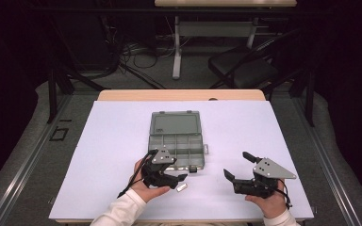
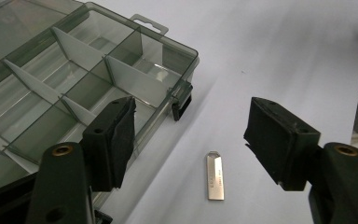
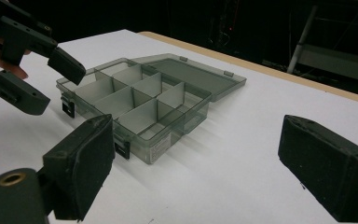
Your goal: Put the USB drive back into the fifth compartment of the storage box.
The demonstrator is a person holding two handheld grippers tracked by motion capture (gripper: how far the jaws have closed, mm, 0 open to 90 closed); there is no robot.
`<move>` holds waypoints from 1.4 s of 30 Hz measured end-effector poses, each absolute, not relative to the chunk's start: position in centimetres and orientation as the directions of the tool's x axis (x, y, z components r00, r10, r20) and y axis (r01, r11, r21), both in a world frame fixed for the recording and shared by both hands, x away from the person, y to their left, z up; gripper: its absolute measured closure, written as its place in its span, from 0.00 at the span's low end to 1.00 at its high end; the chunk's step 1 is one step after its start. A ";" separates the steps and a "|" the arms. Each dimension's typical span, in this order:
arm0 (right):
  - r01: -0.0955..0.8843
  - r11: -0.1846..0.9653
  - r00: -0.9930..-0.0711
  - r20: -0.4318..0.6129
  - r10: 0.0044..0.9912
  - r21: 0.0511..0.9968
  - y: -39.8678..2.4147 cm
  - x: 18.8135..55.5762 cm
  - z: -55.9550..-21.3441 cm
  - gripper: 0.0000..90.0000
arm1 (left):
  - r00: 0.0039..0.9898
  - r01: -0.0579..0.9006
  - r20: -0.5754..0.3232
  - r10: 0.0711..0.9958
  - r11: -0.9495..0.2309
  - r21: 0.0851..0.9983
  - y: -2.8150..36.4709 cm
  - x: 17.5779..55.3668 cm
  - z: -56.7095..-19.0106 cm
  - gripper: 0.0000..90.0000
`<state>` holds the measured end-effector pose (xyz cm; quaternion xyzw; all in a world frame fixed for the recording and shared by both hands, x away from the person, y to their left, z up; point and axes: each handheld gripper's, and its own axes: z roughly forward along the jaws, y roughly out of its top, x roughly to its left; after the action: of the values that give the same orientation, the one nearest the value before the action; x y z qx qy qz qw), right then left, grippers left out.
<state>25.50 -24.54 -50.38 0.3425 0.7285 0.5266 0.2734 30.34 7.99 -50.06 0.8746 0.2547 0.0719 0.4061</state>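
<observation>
Hovering wide open, left gripper (image 2: pixel 189 140) over small metal clip (image 2: pixel 215 177) beside open box (image 2: pixel 88 70). Best lowered straight, then squeezed gently. Right gripper (image 3: pixel 196 172) open, empty.

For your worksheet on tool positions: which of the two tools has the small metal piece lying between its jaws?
The left tool: the metal piece lies beneath its gap.
</observation>
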 end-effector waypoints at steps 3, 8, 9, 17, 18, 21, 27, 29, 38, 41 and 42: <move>0.212 0.213 -0.617 -0.038 0.786 0.954 -24.5 25.5 -50.4 0.12 | 0.859 0.387 -0.076 0.506 -0.547 0.742 7.8 30.3 -50.3 0.38; 0.209 0.213 -0.616 -0.040 0.786 0.954 -24.5 25.5 -50.4 0.12 | 0.859 0.398 -0.082 0.505 -0.557 0.729 7.7 30.1 -50.7 0.44; 0.209 0.214 -0.618 -0.041 0.785 0.954 -24.5 25.5 -50.4 0.12 | 0.860 0.397 -0.081 0.504 -0.559 0.728 7.7 30.0 -50.8 0.44; 0.210 0.216 -0.619 -0.041 0.784 0.953 -24.5 25.4 -50.4 0.12 | 0.862 0.385 -0.061 0.503 -0.573 0.723 7.4 29.3 -51.3 0.45; 0.210 0.216 -0.619 -0.041 0.784 0.953 -24.5 25.4 -50.4 0.12 | 0.861 0.387 -0.061 0.506 -0.571 0.724 7.4 29.3 -51.4 0.45; 0.211 0.216 -0.619 -0.041 0.785 0.953 -24.5 25.4 -50.4 0.12 | 0.859 0.392 -0.068 0.507 -0.566 0.725 7.5 29.0 -51.5 0.45; 0.211 0.219 -0.620 -0.042 0.783 0.953 -24.4 25.4 -50.4 0.13 | 0.844 0.420 -0.092 0.529 -0.544 0.727 7.7 28.5 -51.9 0.46; 0.213 0.220 -0.620 -0.042 0.784 0.952 -24.4 25.4 -50.4 0.13 | 0.840 0.424 -0.098 0.534 -0.534 0.731 7.7 28.4 -52.0 0.47; 0.212 0.221 -0.621 -0.044 0.783 0.952 -24.4 25.4 -50.4 0.13 | 0.836 0.447 -0.125 0.535 -0.531 0.720 7.7 28.2 -52.8 0.48; 0.212 0.222 -0.622 -0.044 0.782 0.952 -24.4 25.4 -50.4 0.13 | 0.836 0.452 -0.127 0.534 -0.539 0.711 7.7 28.2 -53.0 0.51; 0.213 0.221 -0.622 -0.043 0.782 0.952 -24.4 25.4 -50.4 0.13 | 0.834 0.455 -0.129 0.537 -0.536 0.711 7.6 28.2 -53.1 0.52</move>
<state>25.42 -24.38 -50.44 0.3394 0.7327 0.5236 0.2717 28.21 7.65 -53.13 0.8747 0.2836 0.0526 0.3896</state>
